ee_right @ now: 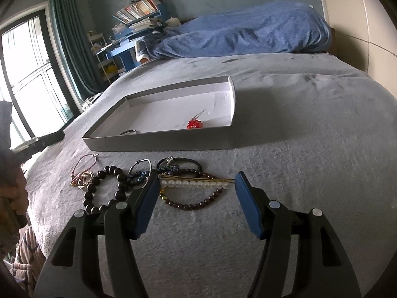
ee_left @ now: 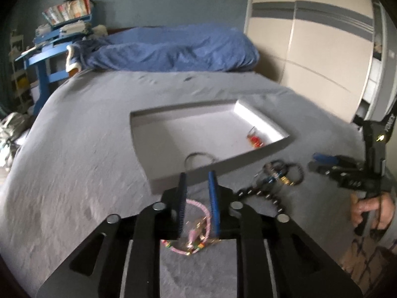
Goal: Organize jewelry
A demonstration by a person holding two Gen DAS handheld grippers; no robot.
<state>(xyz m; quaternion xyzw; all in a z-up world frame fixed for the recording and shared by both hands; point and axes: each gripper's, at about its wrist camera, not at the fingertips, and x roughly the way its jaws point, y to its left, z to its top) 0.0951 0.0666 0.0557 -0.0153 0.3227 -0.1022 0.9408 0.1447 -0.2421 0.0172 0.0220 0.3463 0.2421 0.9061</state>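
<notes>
Landmark: shallow grey tray (ee_right: 158, 144) on the grey bedspread (ee_right: 310, 136).

Left of the tray's near-left corner: the left gripper (ee_left: 197, 176) hangs over a pink cord bracelet (ee_left: 198, 213), which lies on the bedspread between its blue pads (ee_left: 213, 196). The pads stand apart with a moderate gap; whether they touch the cord cannot be told, as the view is blurred. From the right wrist camera the same pink bracelet (ee_right: 85, 171) sits in front of the tray's near-left corner.

Inside the tray: a thin metal bangle (ee_right: 129, 132) against the near wall, left of centre; a red beaded clip (ee_right: 194, 123) further right, near the near wall.

In front of the tray's near wall, left to right: black bead bracelet (ee_right: 106, 188), silver bangle with blue beads (ee_right: 141, 173), dark hair tie with charm (ee_right: 178, 165), pearl hair pin (ee_right: 196, 183), dark red bead bracelet (ee_right: 196, 198). The items overlap in one cluster.

Right gripper (ee_right: 196, 181): jaws wide apart, holding nothing, the pearl hair pin spanning the gap between the tips.

Beyond the tray's far wall: a blue duvet (ee_right: 248, 32).
</notes>
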